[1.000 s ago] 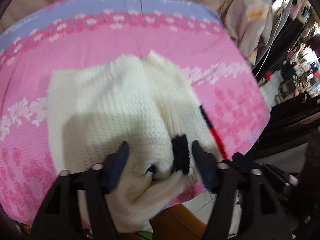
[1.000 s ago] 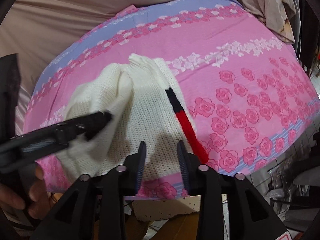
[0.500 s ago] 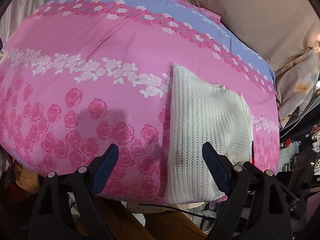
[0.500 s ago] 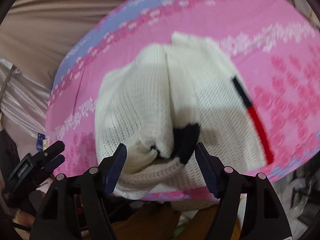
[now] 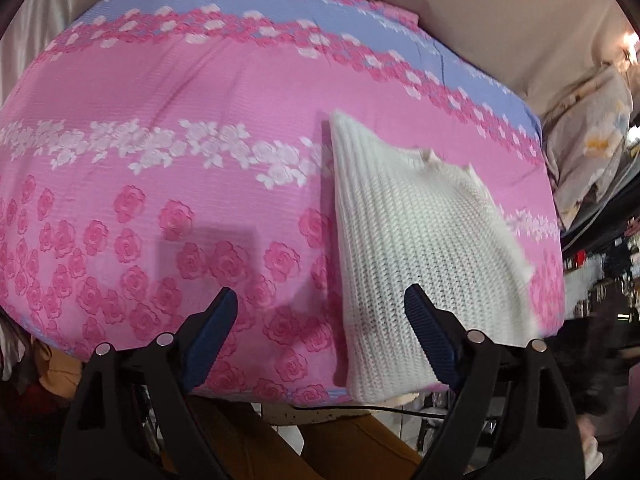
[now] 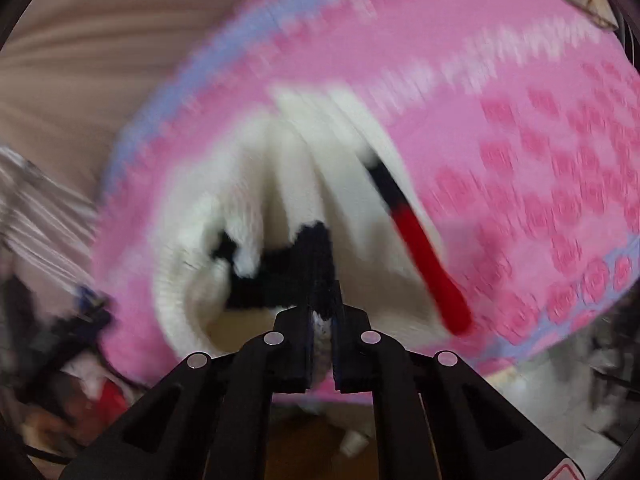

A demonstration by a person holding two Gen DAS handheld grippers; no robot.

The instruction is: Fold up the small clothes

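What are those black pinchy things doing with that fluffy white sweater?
A person is folding a small white knit sweater on a pink flowered bedcover, using a hand-held gripper in each hand. The right hand-held gripper has just snapped shut on the sweater's near edge, by its black trim. The left hand-held gripper is open, holding nothing, with the sweater's edge just by its right finger. The right view is blurry, so finer detail is unclear.

I think I am in a home, working over a bed. A pink sheet (image 5: pixel 168 168) with roses and a blue edge covers it. A flowery cloth (image 5: pixel 592 148) hangs past its far right corner, with crowded shelves (image 5: pixel 604 272) beside it.
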